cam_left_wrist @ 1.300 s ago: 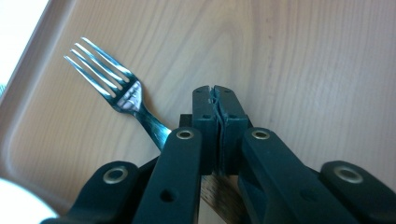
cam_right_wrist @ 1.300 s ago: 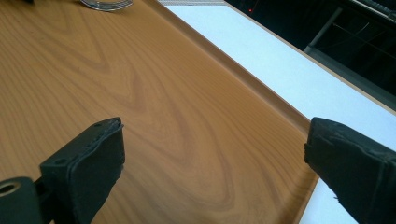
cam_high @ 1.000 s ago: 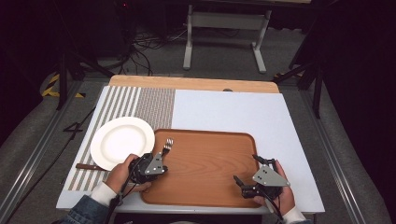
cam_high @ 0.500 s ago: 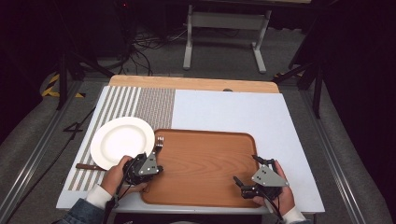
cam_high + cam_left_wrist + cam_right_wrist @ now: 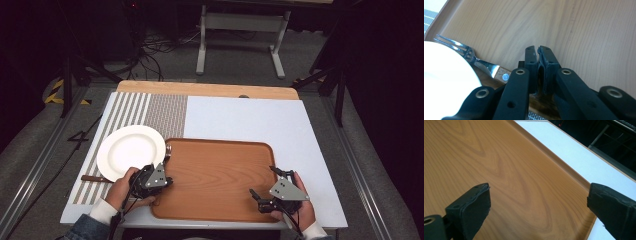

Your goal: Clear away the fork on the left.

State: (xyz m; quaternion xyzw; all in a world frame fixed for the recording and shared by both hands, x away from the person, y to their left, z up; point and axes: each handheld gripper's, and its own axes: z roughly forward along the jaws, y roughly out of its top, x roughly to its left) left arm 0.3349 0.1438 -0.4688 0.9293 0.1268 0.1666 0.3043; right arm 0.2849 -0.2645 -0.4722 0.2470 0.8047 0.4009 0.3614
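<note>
The left tongs point(image 5: 166, 176) are sitting at the near left corner of the wooden tray point(image 5: 220, 175), jaws pressed together. In the left gripper view the closed jaws are lying over the tray floor, and whether anything thin is pinched between them cannot be told. The fork point(image 5: 477, 61) is lying just beside those jaws, along the tray's left edge, with the rim of the white plate point(image 5: 131, 151) covering part of it. Its long axis is running roughly away from the person; the tines are pointing toward the far side of the worktop point(image 5: 240, 117), the wood-scaled handle toward the person. This placement appears consistent with a place setting being laid beside the plate.

The right tongs point(image 5: 539, 202) are resting spread wide over the tray's near right corner, holding nothing; this reads as a waiting posture. A knife point(image 5: 92, 178) is lying on the striped placemat point(image 5: 150, 107) at the plate's near left, its wooden handle pointing left.
</note>
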